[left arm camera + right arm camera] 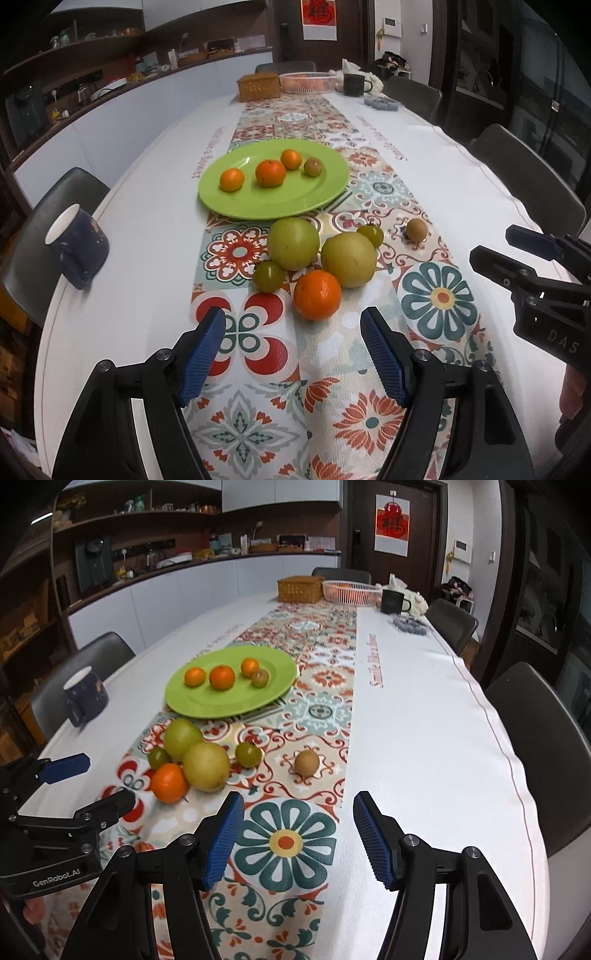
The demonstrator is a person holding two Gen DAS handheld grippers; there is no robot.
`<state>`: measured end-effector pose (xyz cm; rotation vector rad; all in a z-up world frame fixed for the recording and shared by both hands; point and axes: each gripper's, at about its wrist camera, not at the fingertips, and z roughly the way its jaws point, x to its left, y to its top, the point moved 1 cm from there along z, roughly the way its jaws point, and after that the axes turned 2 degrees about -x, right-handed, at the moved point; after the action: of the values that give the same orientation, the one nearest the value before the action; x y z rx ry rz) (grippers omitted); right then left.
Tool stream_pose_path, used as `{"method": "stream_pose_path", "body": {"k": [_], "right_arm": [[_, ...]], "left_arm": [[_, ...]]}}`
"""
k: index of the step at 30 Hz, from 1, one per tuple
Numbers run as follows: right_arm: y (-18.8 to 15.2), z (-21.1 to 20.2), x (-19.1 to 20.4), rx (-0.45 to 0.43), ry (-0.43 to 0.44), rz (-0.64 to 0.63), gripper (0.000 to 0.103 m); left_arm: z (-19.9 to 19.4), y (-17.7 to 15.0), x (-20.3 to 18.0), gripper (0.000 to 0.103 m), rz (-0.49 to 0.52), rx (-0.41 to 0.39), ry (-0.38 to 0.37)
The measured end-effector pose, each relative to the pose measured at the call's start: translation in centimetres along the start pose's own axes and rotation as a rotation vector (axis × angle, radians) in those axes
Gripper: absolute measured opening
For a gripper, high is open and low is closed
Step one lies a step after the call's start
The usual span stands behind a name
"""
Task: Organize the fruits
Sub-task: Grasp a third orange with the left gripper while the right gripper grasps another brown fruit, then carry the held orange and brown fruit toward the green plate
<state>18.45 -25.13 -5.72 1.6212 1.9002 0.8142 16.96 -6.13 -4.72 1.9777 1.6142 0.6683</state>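
Both grippers hover low over the patterned table runner (373,192): the left gripper (293,332) spread wide with nothing between its blue pads, the right gripper (299,819) equally wide and empty. Just ahead of the left one lies an orange (317,300), touching a cluster of two large green fruits (293,243) and two small green ones (268,276). A brown kiwi (306,763) sits apart. Beyond, a green plate (236,206) holds three oranges and one greenish fruit. A navy mug (77,247) stands off left.

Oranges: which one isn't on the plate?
The big orange beside the green fruits, on the runner nearest the left hand-held gripper; three others sit on the plate.
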Motion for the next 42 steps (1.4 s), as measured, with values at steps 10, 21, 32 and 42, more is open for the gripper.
{"method": "stream_pose_path", "body": {"k": [10, 21, 32, 42], "right_arm": [[0.1, 4.1, -0.7, 0.047, 0.003, -0.004, 0.062], [1.0, 8.1, -1.4, 0.06, 0.011, -0.008, 0.054], [1.7, 10.8, -1.8, 0.09, 0.022, -0.002, 0.041], [1.3, 10.6, -1.7, 0.09, 0.031, 0.004, 0.027]], "left_arm": [[3.6, 0.2, 0.0, 0.075, 0.001, 0.037, -0.013], [5.4, 0.8, -0.2, 0.064, -0.006, 0.046, -0.03], [6.6, 0.9, -0.7, 0.04, -0.016, 0.067, -0.085], [6.5, 1.1, -0.6, 0.039, -0.017, 0.065, -0.078]]}}
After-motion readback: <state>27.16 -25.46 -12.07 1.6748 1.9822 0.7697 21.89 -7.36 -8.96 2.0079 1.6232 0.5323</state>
